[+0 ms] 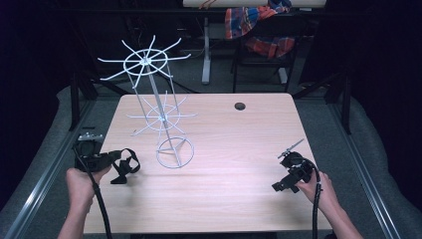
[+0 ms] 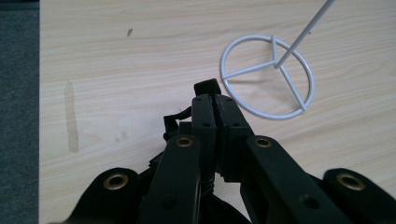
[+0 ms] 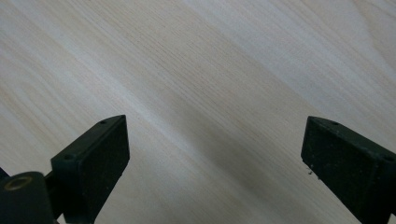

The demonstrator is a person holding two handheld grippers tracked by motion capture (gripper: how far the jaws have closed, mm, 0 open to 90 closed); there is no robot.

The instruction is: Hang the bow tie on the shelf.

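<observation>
The left hand-held gripper (image 2: 215, 100), jaws pressed together, pinches a black strap (image 1: 125, 167) with looped, buckled webbing lying at the wooden surface's (image 1: 234, 149) left edge, near the white wire rack's (image 1: 158, 107) ring base, while the right hand-held gripper (image 3: 215, 149) is spread wide.

White wire rack (image 1: 158, 107) on wooden table (image 1: 234, 149), left hand-held gripper (image 1: 130, 167) seemingly holding black strap (image 1: 124, 168)
</observation>
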